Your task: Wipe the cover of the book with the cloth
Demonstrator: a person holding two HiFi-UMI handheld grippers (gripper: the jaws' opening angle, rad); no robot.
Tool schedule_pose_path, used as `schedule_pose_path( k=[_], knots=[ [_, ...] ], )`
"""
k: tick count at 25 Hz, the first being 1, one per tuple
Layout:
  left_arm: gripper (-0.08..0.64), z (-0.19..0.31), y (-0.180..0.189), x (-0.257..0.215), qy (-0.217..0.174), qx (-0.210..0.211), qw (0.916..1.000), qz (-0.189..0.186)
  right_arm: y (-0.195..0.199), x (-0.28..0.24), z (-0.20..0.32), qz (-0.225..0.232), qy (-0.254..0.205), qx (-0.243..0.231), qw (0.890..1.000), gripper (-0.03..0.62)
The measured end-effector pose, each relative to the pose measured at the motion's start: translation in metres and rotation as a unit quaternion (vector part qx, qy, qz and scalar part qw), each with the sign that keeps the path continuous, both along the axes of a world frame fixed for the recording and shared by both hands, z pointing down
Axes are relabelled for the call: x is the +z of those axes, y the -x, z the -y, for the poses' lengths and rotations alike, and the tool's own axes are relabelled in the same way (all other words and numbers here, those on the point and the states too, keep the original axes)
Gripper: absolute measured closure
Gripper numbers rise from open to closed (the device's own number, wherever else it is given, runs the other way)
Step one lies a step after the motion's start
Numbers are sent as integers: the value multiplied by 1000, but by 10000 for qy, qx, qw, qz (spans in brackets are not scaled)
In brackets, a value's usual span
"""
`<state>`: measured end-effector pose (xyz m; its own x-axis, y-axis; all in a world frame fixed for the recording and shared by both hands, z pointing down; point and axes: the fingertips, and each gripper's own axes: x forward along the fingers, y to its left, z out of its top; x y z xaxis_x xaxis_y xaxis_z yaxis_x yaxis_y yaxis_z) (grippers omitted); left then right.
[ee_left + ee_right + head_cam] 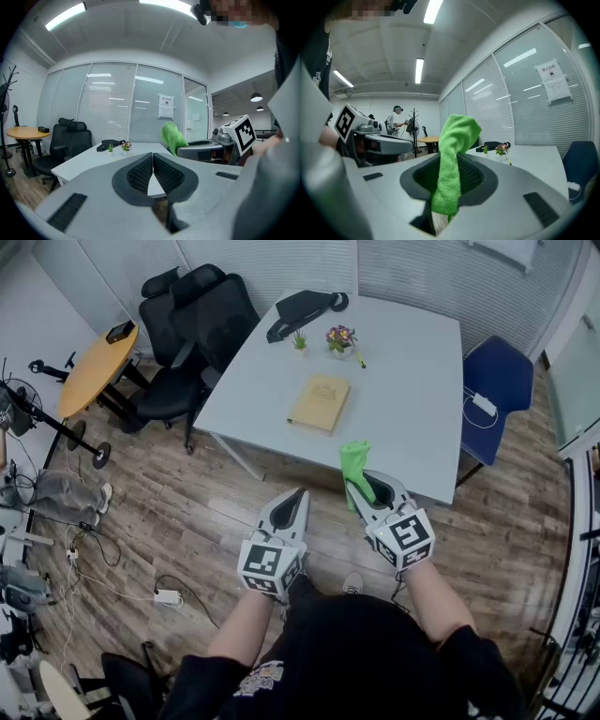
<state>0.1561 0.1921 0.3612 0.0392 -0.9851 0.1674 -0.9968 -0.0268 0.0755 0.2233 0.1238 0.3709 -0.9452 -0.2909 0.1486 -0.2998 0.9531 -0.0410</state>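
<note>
A tan book (320, 401) lies flat near the middle of the white table (412, 371). My right gripper (360, 479) is shut on a green cloth (355, 465), which sticks up from its jaws at the table's near edge; the cloth (453, 159) fills the jaws in the right gripper view. My left gripper (296, 498) is shut and holds nothing, over the wooden floor short of the table. Its pads (140, 172) meet in the left gripper view, where the green cloth (173, 137) and the right gripper show on the right.
At the table's far edge lie a black bag (302, 310), a small green plant (300, 340) and a flower pot (340, 338). Black office chairs (192, 334) stand left, a blue chair (497, 390) right. A round wooden table (97, 367) and floor cables (112, 568) are at left.
</note>
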Motion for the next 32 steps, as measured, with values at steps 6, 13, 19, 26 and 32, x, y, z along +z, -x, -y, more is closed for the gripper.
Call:
schedule_pose_path(
  k=[6,13,19,26,32],
  knots=[
    [554,-3,-2,-1,-18,-20,10000,-7,-3,0,-2,-2,-3,3,10000,495],
    [552,-6,8,-6,-66,-30,10000,-5,4,-12,-6,92,-196,-24,9998,492],
    [552,-1,33,-7,-69,58,10000,-32,20,-11,4,94,-90,200,9997,494],
    [548,12,71,-3,-4,287,9996,-67,47,-9,20,65,2,562,9984,494],
    [442,26,109,4,65,528,9985,-131,78,-8,33,37,55,880,9961,493]
  ],
)
